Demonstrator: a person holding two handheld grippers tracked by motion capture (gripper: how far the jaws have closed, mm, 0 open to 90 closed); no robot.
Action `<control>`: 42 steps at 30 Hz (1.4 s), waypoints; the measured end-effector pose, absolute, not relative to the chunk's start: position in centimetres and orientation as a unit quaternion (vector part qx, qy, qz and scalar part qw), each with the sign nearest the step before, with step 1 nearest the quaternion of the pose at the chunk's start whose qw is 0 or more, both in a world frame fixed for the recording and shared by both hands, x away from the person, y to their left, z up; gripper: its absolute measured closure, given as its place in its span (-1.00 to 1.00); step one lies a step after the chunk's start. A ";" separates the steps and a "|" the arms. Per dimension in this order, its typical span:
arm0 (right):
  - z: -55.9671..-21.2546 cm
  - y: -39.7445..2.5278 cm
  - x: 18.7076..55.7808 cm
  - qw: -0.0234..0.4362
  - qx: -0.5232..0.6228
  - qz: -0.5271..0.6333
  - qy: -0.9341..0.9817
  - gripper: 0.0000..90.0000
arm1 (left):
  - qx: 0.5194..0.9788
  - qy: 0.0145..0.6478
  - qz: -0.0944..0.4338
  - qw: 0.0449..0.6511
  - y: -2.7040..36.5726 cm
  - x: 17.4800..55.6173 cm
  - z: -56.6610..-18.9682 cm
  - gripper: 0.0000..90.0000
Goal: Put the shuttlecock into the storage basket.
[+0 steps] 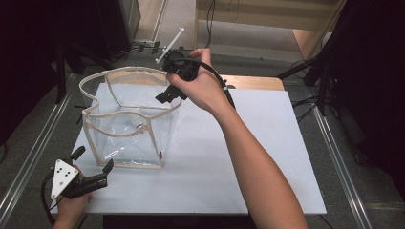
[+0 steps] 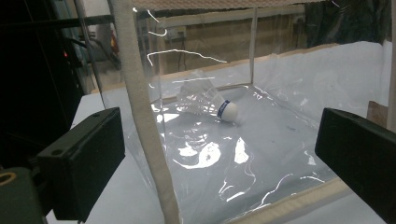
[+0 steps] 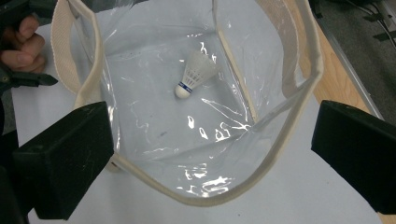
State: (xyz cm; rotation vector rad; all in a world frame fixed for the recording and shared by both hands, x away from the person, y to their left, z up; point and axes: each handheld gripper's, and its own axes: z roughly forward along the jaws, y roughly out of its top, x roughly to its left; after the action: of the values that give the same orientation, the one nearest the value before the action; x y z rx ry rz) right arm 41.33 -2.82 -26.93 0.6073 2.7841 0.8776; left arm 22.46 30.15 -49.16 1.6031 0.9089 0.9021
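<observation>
High view: right forearm extends diagonally from the bottom edge across the white table, wrist bent, holding the right gripper above the far rim of a clear plastic bag with cream fabric trim; its jaws point down toward the bag's open mouth. The left gripper rests low at the table's near left corner, jaws spread and aimed at the bag's near lower edge, just short of it.

Left gripper view: both black jaws stand wide apart and empty, flanking a cream corner seam of the bag. Through the clear wall, a white shuttlecock lies on its side on the bag's floor, a blue band around its cork; any printing on the band is too small to read.

Right gripper view: jaws stand wide apart, holding nothing, above the bag's rim. The shuttlecock lies on the bag's floor, cork toward the camera.
</observation>
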 end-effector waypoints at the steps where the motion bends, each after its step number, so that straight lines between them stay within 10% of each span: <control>1: -26.9 -3.0 41.3 0.080 0.201 0.292 0.931 -1.00 | 0.668 0.379 0.376 0.518 30.2 22.5 -49.2 -0.95; 42: -30.3 -9.6 39.3 0.075 0.222 0.316 0.919 -1.00 | 0.669 0.378 0.377 0.518 30.1 22.5 -49.2 -0.95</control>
State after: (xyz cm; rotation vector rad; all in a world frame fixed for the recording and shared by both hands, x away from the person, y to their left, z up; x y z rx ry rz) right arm 39.29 -9.61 -30.29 0.6676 2.7587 0.9467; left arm 22.46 30.07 -49.18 1.6048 0.9078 0.9044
